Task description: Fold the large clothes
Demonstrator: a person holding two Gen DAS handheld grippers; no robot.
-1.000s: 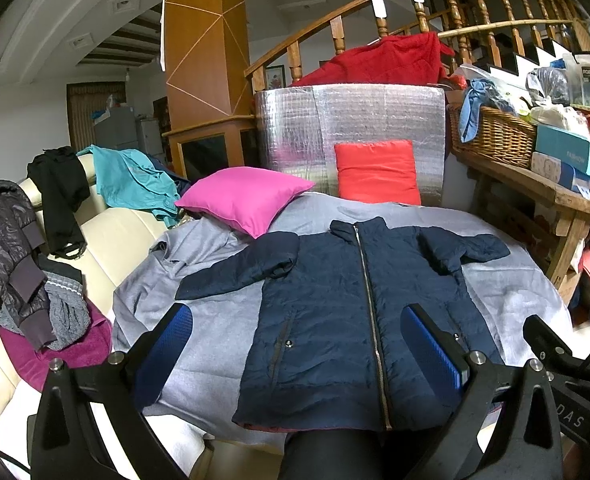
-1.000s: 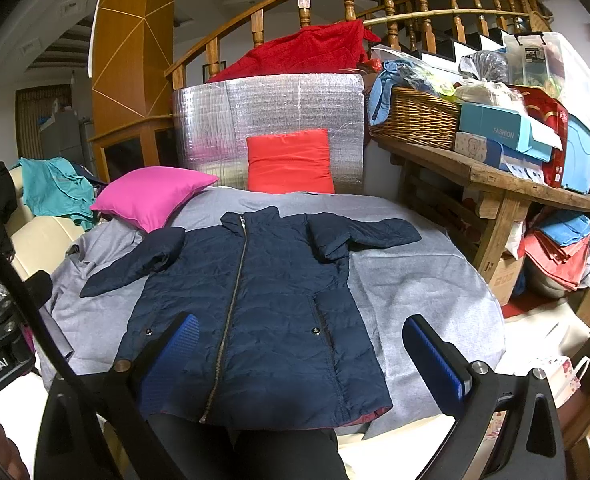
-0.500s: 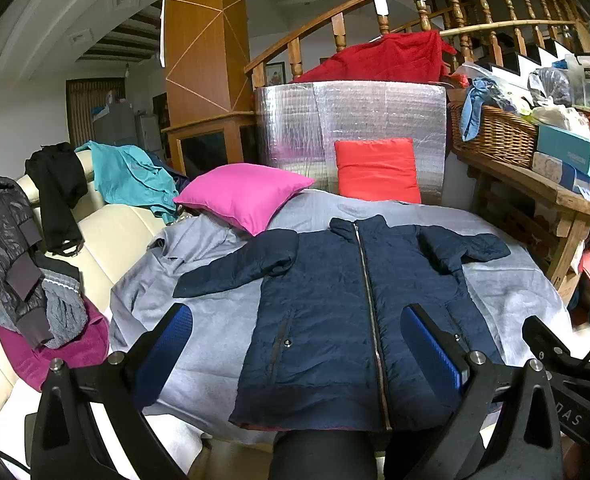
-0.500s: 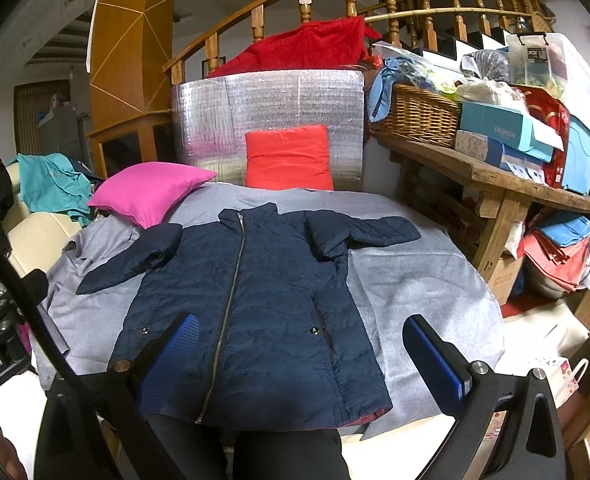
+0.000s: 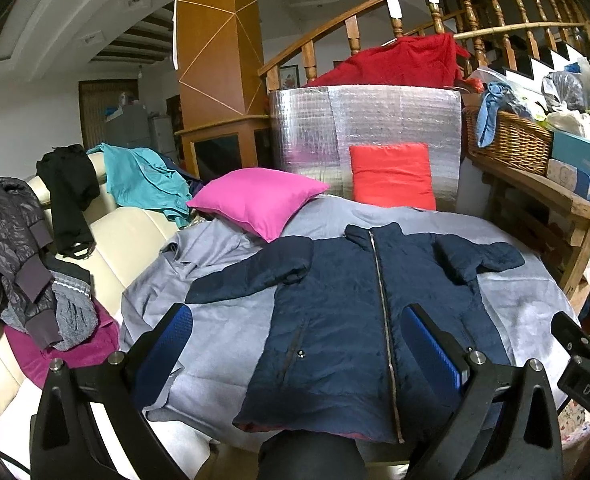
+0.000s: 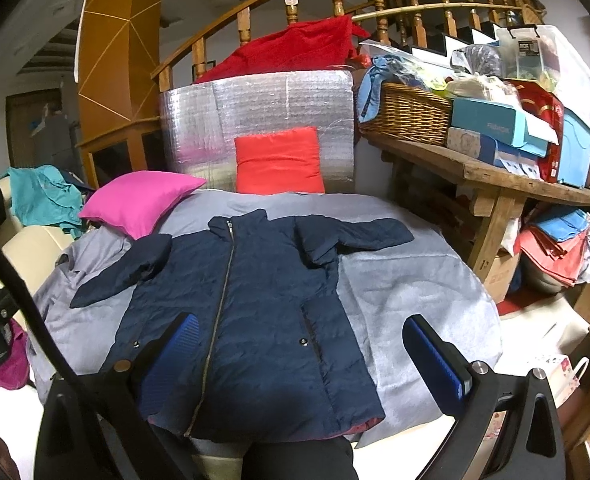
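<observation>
Lying zipped and flat on the grey-covered surface (image 5: pixel 231 332), the navy jacket (image 5: pixel 347 312) sits below the left tool (image 5: pixel 307 344) and right tool (image 6: pixel 303 344), both spread wide and empty.

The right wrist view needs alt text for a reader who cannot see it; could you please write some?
A navy zipped jacket lies flat, front up, sleeves spread, on a grey cloth, with the open right gripper hovering above its hem. Behind it sit a pink pillow and a red cushion.
</observation>
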